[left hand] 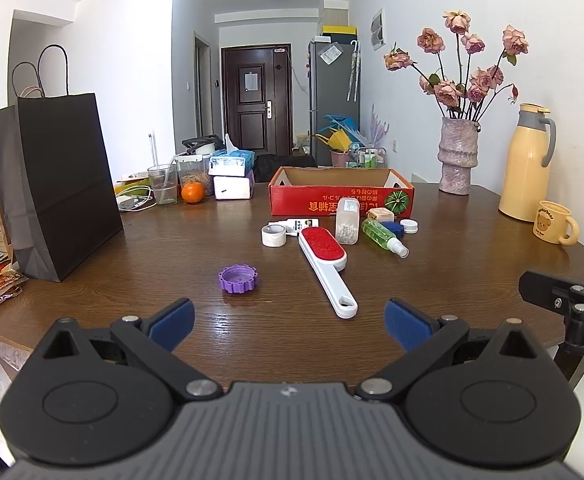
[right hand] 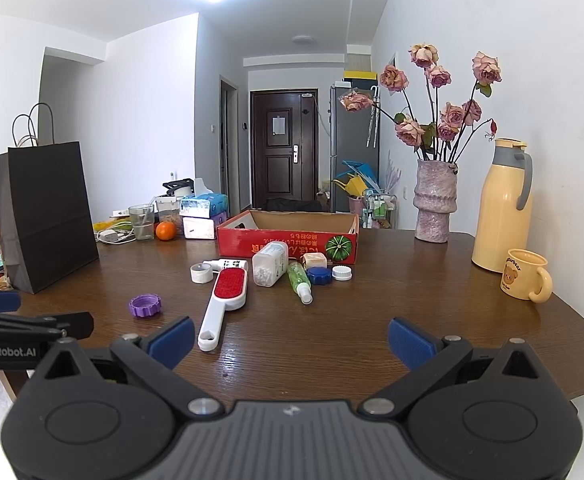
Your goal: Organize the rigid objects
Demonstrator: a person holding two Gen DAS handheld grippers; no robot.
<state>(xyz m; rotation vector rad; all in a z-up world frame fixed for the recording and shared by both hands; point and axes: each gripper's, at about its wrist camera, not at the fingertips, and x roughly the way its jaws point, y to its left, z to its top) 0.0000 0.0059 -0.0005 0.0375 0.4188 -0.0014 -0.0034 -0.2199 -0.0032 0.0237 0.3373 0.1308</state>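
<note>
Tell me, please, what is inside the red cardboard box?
Only bare brown inner walls of the red cardboard box show. From both low views its front wall covers the floor, so whether anything lies inside cannot be told.

Each hand-held gripper, left (left hand: 290, 322) and right (right hand: 291, 338), has a ribbed grey body, black linkage arms with silver pivot pins, blue finger pads (left hand: 172, 324), and white "GenRobot.AI" lettering.

Left gripper (left hand: 290, 324) gapes above table (left hand: 172, 248), facing lint brush (left hand: 325, 266).
</note>
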